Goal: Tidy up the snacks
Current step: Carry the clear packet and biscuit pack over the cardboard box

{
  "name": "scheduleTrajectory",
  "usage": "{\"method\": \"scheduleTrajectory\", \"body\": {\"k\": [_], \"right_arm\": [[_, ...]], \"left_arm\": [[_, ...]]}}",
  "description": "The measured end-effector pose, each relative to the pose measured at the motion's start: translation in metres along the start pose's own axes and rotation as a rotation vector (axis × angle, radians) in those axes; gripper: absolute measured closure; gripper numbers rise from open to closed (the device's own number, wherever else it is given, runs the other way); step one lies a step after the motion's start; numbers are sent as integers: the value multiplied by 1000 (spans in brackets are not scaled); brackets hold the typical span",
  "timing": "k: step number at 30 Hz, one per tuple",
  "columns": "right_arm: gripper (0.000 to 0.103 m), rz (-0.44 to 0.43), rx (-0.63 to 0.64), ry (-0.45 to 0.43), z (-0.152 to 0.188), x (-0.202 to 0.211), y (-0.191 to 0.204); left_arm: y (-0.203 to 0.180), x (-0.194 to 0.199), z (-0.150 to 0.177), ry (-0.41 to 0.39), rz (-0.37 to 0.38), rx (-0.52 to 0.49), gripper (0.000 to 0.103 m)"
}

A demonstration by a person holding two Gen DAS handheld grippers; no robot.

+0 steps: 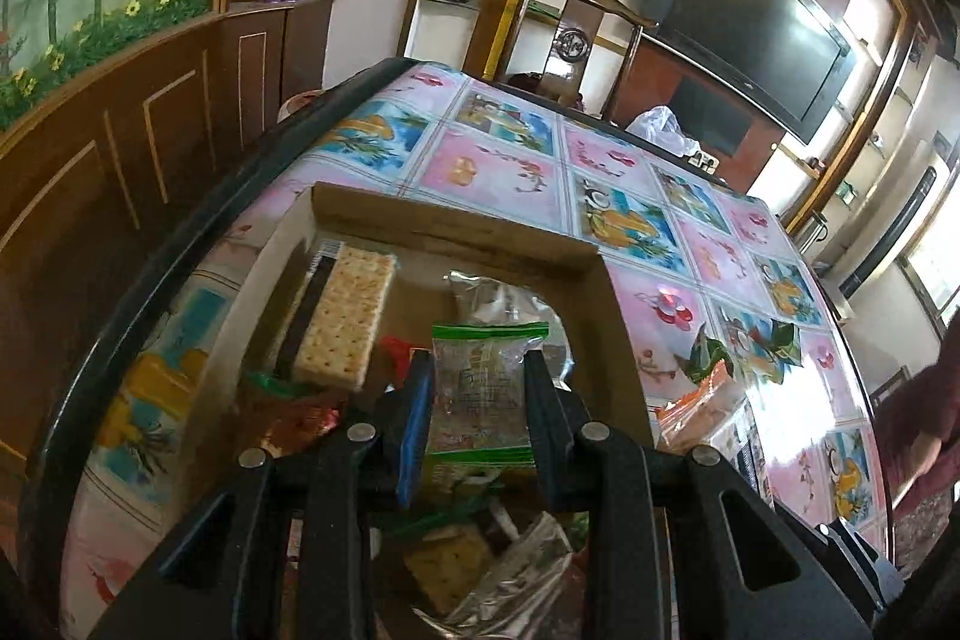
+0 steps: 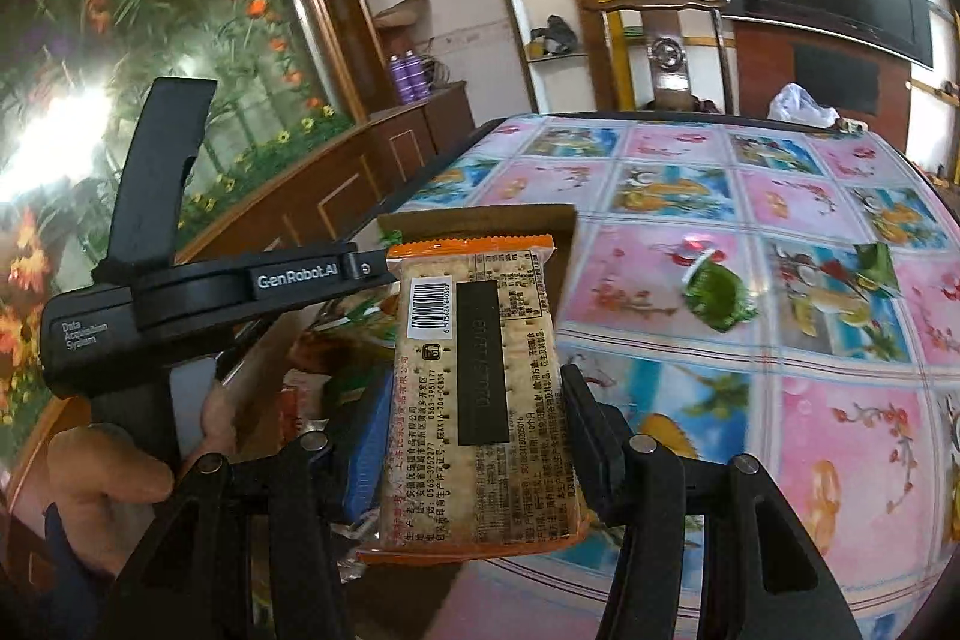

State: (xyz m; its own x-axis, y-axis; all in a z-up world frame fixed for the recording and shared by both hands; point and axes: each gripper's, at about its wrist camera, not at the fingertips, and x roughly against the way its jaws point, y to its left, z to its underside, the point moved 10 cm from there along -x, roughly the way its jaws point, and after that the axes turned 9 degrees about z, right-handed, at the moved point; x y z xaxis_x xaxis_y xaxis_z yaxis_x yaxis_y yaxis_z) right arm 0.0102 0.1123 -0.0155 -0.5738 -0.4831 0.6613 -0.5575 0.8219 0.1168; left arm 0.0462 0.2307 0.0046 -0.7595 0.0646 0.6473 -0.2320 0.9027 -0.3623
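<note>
Your left gripper (image 1: 477, 388) pinches a green-edged packet (image 1: 480, 388) above the box (image 1: 456, 232). Your right gripper (image 2: 474, 421) clamps an orange-edged cracker pack (image 2: 480, 400) above the table (image 2: 780, 376), just beside the box.

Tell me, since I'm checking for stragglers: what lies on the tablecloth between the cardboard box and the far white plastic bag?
Nothing. In the right wrist view the tablecloth is bare between the cardboard box and the white plastic bag.
</note>
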Motion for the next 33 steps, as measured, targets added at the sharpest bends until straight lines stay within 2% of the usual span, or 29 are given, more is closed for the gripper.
{"method": "scheduleTrajectory", "body": {"k": [9, 17, 33], "right_arm": [[45, -28, 4, 60, -3, -27, 15], [45, -64, -19, 121, 6, -56, 23], [45, -72, -3, 94, 9, -53, 26]], "left_arm": [[27, -3, 3, 27, -45, 26, 74], [31, -4, 5, 33, -89, 10, 75], [28, -8, 5, 35, -151, -40, 74]]}}
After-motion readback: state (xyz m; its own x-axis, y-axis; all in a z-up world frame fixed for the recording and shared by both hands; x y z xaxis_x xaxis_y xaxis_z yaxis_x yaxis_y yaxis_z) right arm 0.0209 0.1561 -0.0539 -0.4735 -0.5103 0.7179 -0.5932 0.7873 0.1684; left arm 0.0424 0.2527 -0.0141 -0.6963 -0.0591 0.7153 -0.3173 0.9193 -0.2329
